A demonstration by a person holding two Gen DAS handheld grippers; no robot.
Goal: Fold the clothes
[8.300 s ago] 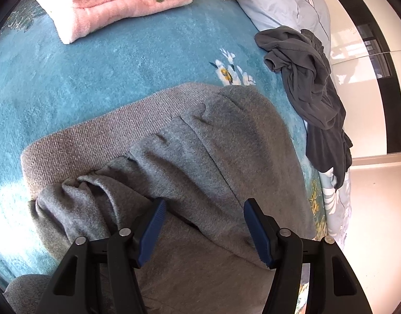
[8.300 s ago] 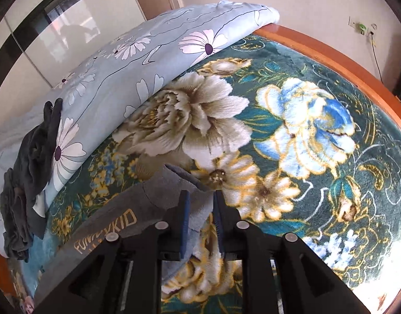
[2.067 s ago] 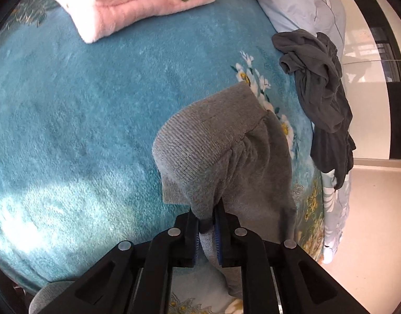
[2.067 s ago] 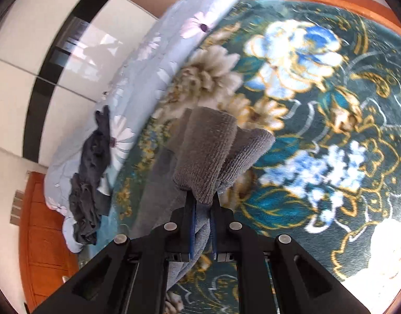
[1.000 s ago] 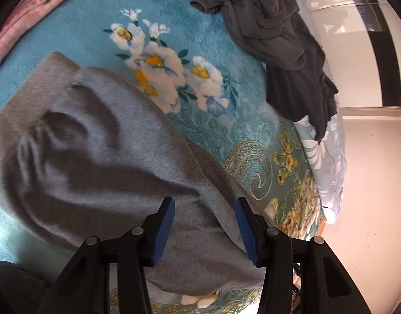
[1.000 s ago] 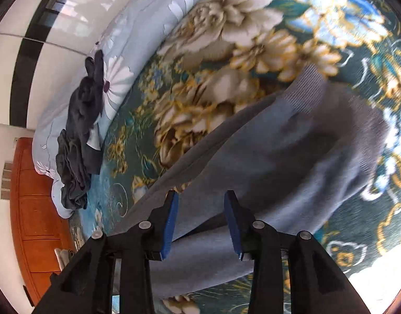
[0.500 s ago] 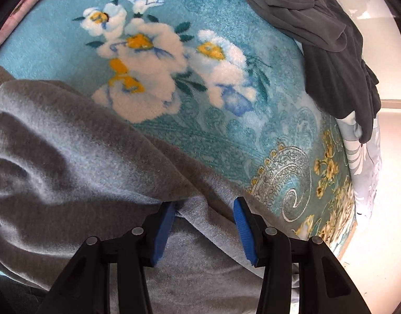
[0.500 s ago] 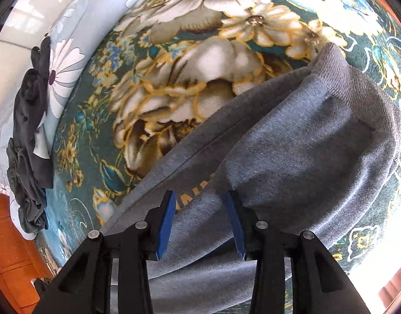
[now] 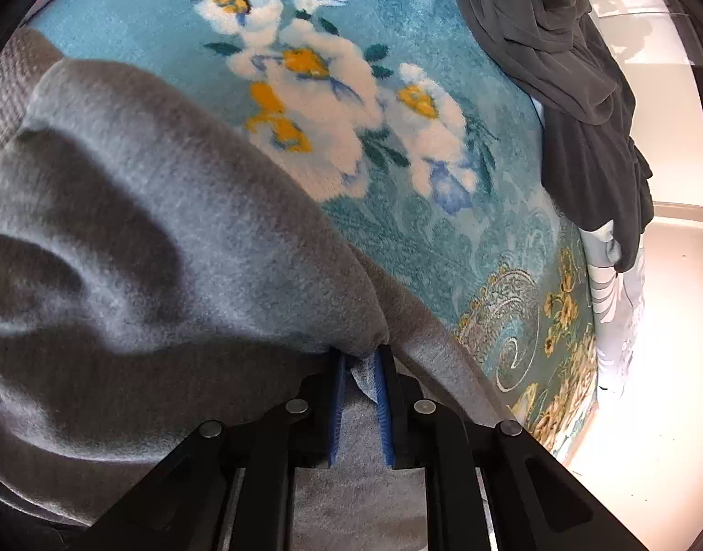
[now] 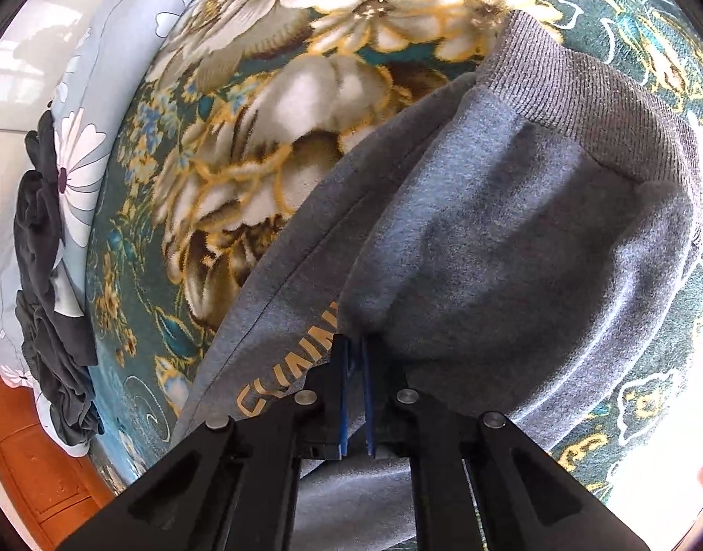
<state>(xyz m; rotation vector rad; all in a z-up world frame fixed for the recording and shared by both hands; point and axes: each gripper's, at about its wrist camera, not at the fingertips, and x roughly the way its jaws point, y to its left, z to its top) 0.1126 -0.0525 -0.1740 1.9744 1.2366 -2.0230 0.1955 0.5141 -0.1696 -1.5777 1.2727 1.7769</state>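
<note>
A grey sweatshirt (image 9: 145, 229) lies folded over on the floral blanket (image 9: 397, 238). Its ribbed hem shows at the upper right of the right wrist view (image 10: 594, 105), and yellow lettering (image 10: 301, 358) shows on the layer beneath. My left gripper (image 9: 358, 358) is shut on the edge of the sweatshirt's folded top layer. My right gripper (image 10: 355, 344) is shut on the folded edge of the sweatshirt (image 10: 512, 229) next to the lettering.
A dark grey garment (image 9: 558, 59) lies crumpled on a pale blue flowered quilt (image 9: 617, 303) at the bed's edge; it also shows in the right wrist view (image 10: 44, 275). A wooden cabinet (image 10: 25, 473) stands beside the bed.
Both grippers were open over the sweatshirt half a second ago. Both have now closed on its folded edge.
</note>
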